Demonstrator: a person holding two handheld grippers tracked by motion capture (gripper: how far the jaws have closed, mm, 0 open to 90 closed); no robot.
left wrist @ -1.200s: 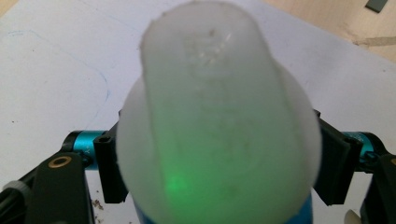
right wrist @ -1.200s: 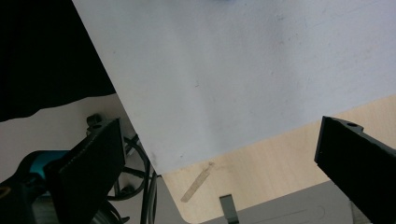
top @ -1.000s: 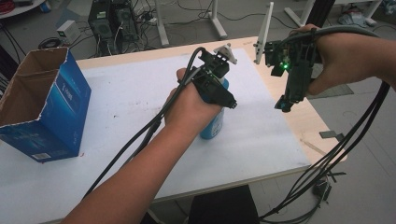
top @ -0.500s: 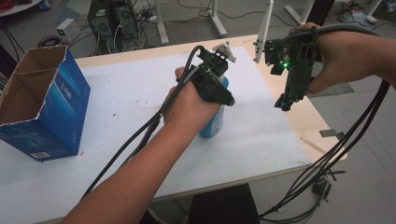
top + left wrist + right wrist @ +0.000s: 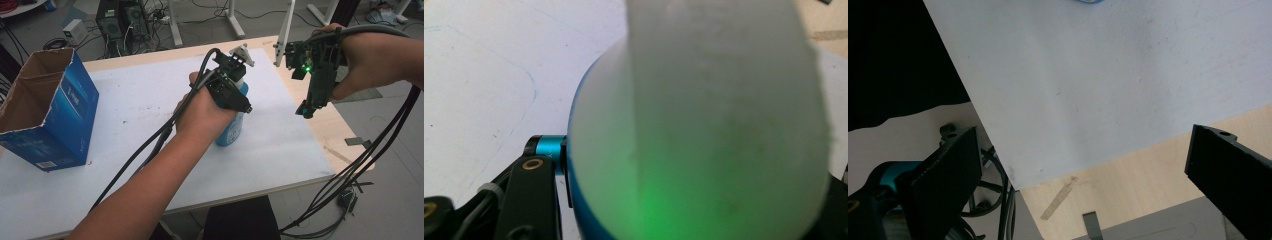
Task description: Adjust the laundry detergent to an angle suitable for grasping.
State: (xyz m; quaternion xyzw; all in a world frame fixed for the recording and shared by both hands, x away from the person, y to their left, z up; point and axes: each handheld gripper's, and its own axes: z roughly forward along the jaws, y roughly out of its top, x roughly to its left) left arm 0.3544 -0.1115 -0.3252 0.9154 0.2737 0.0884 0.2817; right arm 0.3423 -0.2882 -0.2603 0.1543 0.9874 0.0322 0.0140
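Blue bottle [image 5: 233, 127] stands upright near the middle of the white counter [image 5: 125, 110]; my left gripper [image 5: 231, 85] comes down on it from above. Its jaws have just been closing and are now clamped on the bottle's upper part, with my left hand [image 5: 202, 115] wrapped around the gripper body in front of it. In the left gripper view the bottle's pale top [image 5: 704, 125] sits right against the lens, lit green, with the blue body [image 5: 584, 220] below and one black jaw beside it. That closeness is hidden from the high view by my hand.

My right gripper [image 5: 310, 107] hangs over the counter's right edge, well apart from the bottle, its jaws apart with nothing between them; the right gripper view shows them wide over the white mat and bare wood. Its cables [image 5: 370, 165] trail off the right side. An open blue cardboard box [image 5: 55, 115] stands at the far left, well clear. A strip of tape [image 5: 1058, 199] lies on the wood near the counter's edge, seen between my right jaws.
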